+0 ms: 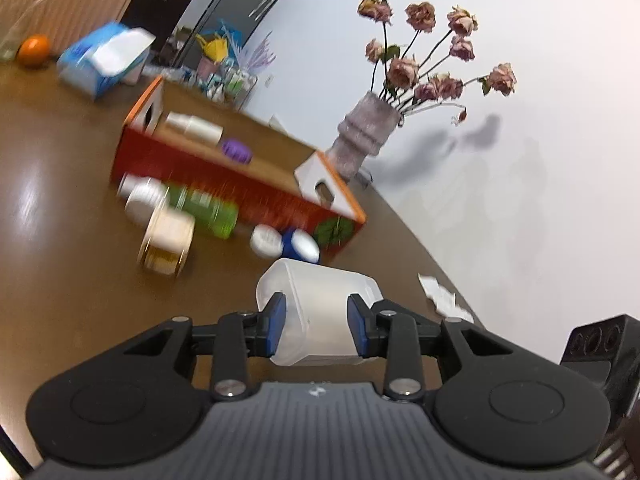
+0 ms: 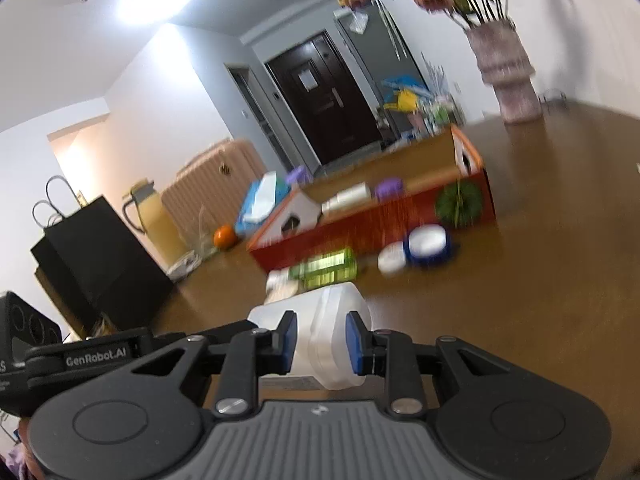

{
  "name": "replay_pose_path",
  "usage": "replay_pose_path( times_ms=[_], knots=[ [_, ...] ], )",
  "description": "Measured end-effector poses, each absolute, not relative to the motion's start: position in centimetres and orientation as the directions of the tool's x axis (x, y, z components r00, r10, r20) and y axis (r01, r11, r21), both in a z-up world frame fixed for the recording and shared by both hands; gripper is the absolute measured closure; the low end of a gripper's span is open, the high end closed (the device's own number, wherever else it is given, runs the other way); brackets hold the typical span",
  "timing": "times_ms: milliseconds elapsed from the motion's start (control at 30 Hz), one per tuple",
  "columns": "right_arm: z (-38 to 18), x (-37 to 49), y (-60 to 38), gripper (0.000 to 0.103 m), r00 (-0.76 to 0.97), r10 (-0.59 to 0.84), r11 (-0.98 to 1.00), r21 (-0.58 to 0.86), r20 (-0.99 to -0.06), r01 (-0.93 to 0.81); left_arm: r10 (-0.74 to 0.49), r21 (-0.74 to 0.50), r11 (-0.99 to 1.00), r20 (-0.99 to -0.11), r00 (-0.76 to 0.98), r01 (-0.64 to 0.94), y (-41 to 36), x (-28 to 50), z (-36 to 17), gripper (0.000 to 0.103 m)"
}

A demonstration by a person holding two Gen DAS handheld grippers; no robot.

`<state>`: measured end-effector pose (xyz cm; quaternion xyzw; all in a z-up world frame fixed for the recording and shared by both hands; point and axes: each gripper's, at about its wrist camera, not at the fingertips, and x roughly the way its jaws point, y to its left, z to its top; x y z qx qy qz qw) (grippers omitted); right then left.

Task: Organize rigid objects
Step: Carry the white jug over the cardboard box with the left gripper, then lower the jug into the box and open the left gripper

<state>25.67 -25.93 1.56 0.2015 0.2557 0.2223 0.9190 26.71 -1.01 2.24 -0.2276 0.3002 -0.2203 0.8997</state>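
Note:
Both grippers hold one frosted white plastic container (image 1: 320,312) above the brown table. My left gripper (image 1: 317,328) is shut on one end of it. My right gripper (image 2: 321,338) is shut on the other end (image 2: 332,332). Ahead stands a long red-and-orange box (image 1: 240,184), which also shows in the right wrist view (image 2: 380,216). It holds a white bottle (image 1: 196,126) and a purple lid (image 1: 236,150). In front of it lie a green bottle (image 1: 204,210), a cream jar (image 1: 168,240), a white jar (image 1: 142,196), a small white jar (image 1: 265,240) and a blue jar (image 1: 302,246).
A vase of dried roses (image 1: 364,136) stands behind the box by the white wall. A blue tissue box (image 1: 104,60) and an orange (image 1: 34,50) sit at the table's far end. Crumpled paper (image 1: 442,294) lies near the table's right edge. A black bag (image 2: 100,256) stands beside the table.

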Motion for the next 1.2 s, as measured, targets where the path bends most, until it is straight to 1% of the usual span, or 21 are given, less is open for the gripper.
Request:
replay_pose_path(
  times_ms=[267, 367, 467, 600, 700, 733, 800, 833, 900, 967, 1033, 1200],
  knots=[
    [5.6, 34.9, -27.9, 0.077, 0.82, 0.467, 0.841, 0.451, -0.329, -0.298, -0.53, -0.474, 0.818, -0.401, 0.747, 0.326, -4.1, 36.6, 7.2, 0.069],
    [6.6, 39.3, -28.4, 0.077, 0.834, 0.45, 0.856, 0.421, -0.321, -0.3, -0.515, -0.469, 0.828, -0.424, 0.745, 0.306, -5.4, 42.3, 7.8, 0.07],
    [6.5, 44.9, -29.1, 0.077, 0.835, 0.426, 0.871, 0.408, -0.349, -0.274, -0.507, -0.466, 0.837, -0.462, 0.728, 0.287, -6.6, 47.7, 7.6, 0.069],
    [5.6, 52.4, -30.2, 0.077, 0.823, 0.402, 0.886, 0.396, -0.401, -0.24, -0.518, -0.471, 0.838, -0.524, 0.677, 0.277, -7.9, 54.7, 5.7, 0.069],
    [4.1, 57.1, -30.2, 0.077, 0.788, 0.405, 0.896, 0.371, -0.463, -0.243, -0.48, -0.427, 0.867, -0.575, 0.663, 0.257, -8.9, 58.6, 3.9, 0.069],
    [3.5, 58.1, -29.8, 0.077, 0.782, 0.394, 0.906, 0.348, -0.484, -0.241, -0.473, -0.414, 0.873, -0.583, 0.661, 0.259, -9.1, 59.4, 3.3, 0.069],
    [2.4, 59.8, -28.8, 0.076, 0.768, 0.33, 0.941, 0.257, -0.548, -0.22, -0.48, -0.406, 0.872, -0.605, 0.635, 0.273, -9.5, 60.9, 2.2, 0.069],
    [2.0, 60.3, -28.4, 0.078, 0.773, 0.296, 0.954, 0.214, -0.56, -0.211, -0.475, -0.4, 0.876, -0.615, 0.629, 0.271, -9.7, 61.4, 1.6, 0.069],
    [1.4, 60.7, -27.9, 0.079, 0.788, 0.252, 0.968, 0.143, -0.561, -0.208, -0.455, -0.377, 0.888, -0.624, 0.635, 0.265, -10.0, 62.1, 0.7, 0.065],
    [1.1, 61.1, -27.9, 0.079, 0.781, 0.248, 0.969, 0.143, -0.574, -0.202, -0.442, -0.374, 0.893, -0.621, 0.647, 0.251, -9.9, 62.3, 0.1, 0.06],
    [1.2, 60.9, -28.1, 0.079, 0.789, 0.252, 0.968, 0.146, -0.56, -0.205, -0.453, -0.394, 0.885, -0.604, 0.656, 0.249, -9.6, 62.2, -0.1, 0.055],
    [2.0, 59.8, -27.7, 0.075, 0.82, 0.206, 0.977, 0.071, -0.535, -0.199, -0.453, -0.392, 0.884, -0.59, 0.668, 0.254, -9.4, 61.9, 0.5, 0.049]
  ],
)
